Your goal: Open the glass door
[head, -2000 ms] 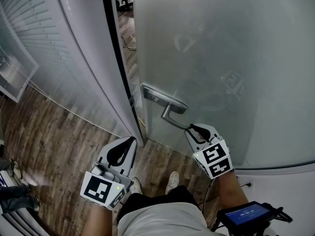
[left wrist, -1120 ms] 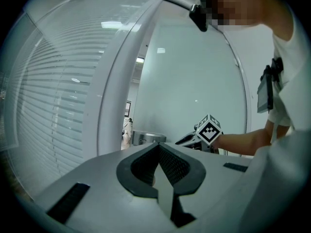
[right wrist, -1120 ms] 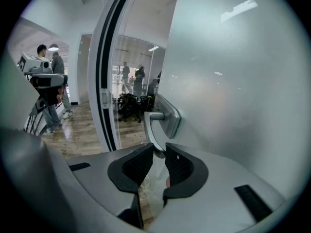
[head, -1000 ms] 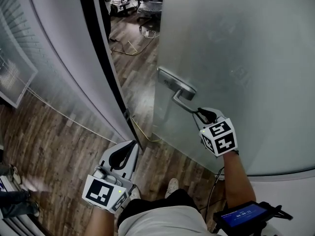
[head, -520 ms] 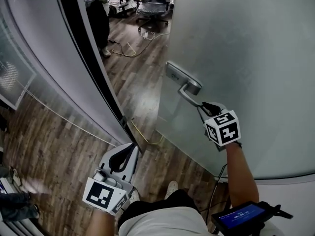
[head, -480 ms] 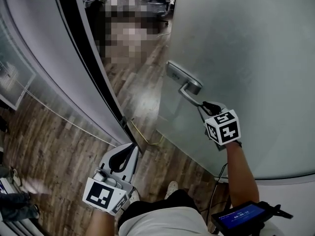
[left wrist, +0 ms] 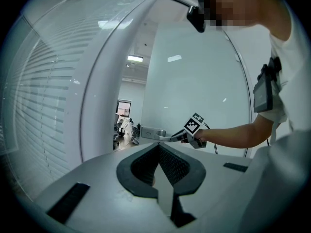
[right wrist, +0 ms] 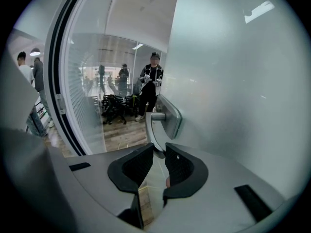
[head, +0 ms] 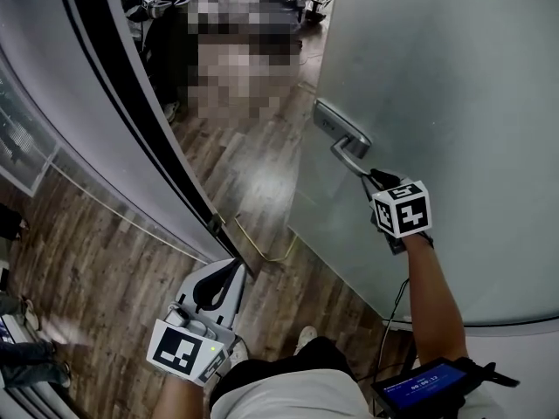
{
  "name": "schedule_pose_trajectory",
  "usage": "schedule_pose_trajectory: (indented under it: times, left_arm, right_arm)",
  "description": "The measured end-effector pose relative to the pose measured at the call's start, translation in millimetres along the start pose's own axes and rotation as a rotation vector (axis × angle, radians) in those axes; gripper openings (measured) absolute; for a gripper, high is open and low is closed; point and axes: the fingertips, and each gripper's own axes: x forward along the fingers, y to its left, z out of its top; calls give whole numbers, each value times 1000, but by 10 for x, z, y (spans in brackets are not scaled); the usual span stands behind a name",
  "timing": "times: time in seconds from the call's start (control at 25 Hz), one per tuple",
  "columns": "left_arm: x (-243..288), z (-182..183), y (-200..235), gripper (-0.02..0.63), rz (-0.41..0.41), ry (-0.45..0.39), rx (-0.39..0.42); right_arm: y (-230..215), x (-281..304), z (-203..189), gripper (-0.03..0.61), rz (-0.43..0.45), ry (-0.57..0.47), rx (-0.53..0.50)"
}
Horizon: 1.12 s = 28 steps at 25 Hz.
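The frosted glass door (head: 454, 103) stands swung partly open at the right of the head view. Its metal lever handle (head: 348, 153) sticks out from a plate near the door's edge. My right gripper (head: 370, 178) is shut on the tip of that lever; in the right gripper view the curved lever (right wrist: 151, 129) runs down between the two dark pads. My left gripper (head: 229, 274) hangs low by my left leg, apart from the door. Its fingertips meet with nothing between them, as the left gripper view shows (left wrist: 158, 145).
A dark door frame (head: 131, 112) and a frosted wall with blinds (head: 35, 138) bound the gap on the left. Wood floor (head: 253, 173) with a loose cable (head: 262, 253) lies in the opening. People (right wrist: 151, 84) and office chairs stand beyond. A screen (head: 421, 381) hangs at my waist.
The door has swung wider, its edge and handle shifting up and right in the head view. My right gripper went with the handle, still gripping it. The left gripper has barely moved.
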Motion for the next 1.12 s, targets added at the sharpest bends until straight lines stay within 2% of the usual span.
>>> schedule_pose_trajectory:
  times: [0.56,1.12]
  left_arm:
    - [77,1,-7,0,28,-4,-9]
    - [229,-12,-64,0,51,9,-10]
  right_arm:
    - [-598,223,69,78,-76,12,68]
    - [-1172,378,118,78,-146,21,87]
